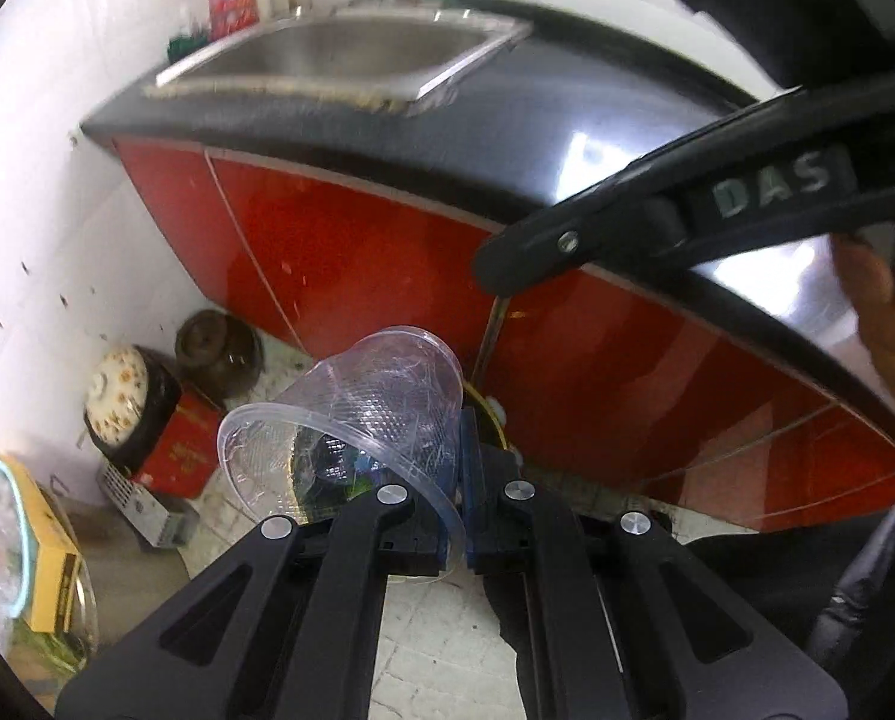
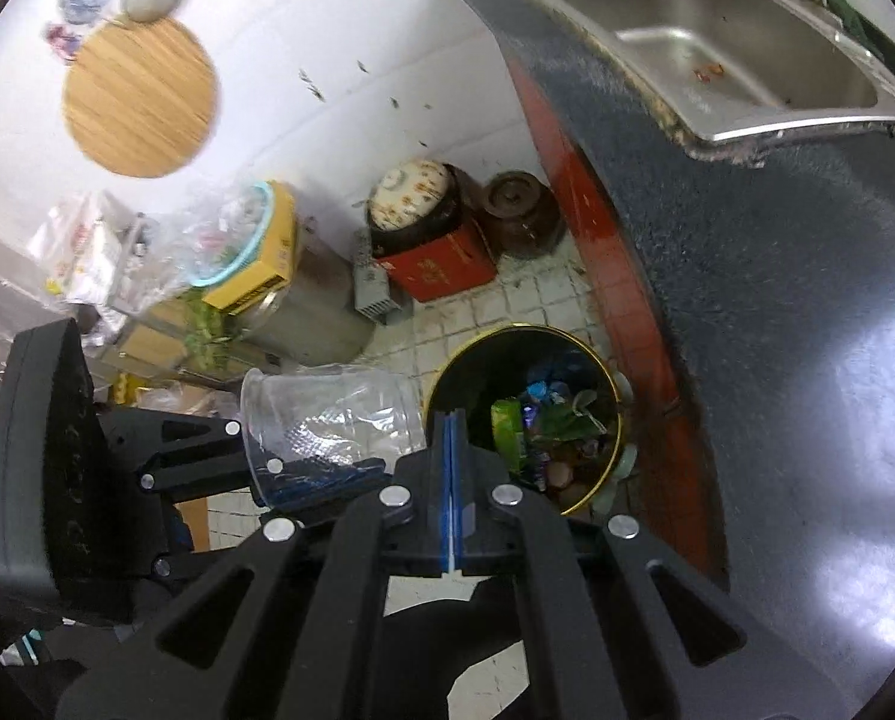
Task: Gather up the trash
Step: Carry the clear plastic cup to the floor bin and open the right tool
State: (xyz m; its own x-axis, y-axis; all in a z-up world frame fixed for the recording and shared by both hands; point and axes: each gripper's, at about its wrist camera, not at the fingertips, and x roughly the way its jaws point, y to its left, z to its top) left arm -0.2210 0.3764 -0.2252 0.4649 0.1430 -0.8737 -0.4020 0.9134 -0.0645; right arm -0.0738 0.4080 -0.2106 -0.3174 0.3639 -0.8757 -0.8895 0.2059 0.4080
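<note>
Left tongs [image 1: 464, 468] clamped on clear plastic cup [image 1: 351, 420] wall — cup tilted, mouth toward 7 o'clock. Right tongs [image 2: 451, 468] fully closed, nothing visibly between them — trash bin [image 2: 525, 414] just beyond, against red cabinet [image 2: 615, 276] below counter [image 2: 747, 300].

I see a pale tiled floor [image 2: 525, 306], grimy along the grout, running through the middle of the right wrist view. On it, at centre, stands a black bin [image 2: 579, 354] with a gold rim, full of wrappers. Above it, against the white wall, sit a brown lidded crock [image 2: 516, 210] and a red box [image 2: 441, 273]. The dark countertop [image 2: 777, 300] at right carries a steel sink [image 2: 735, 48].
</note>
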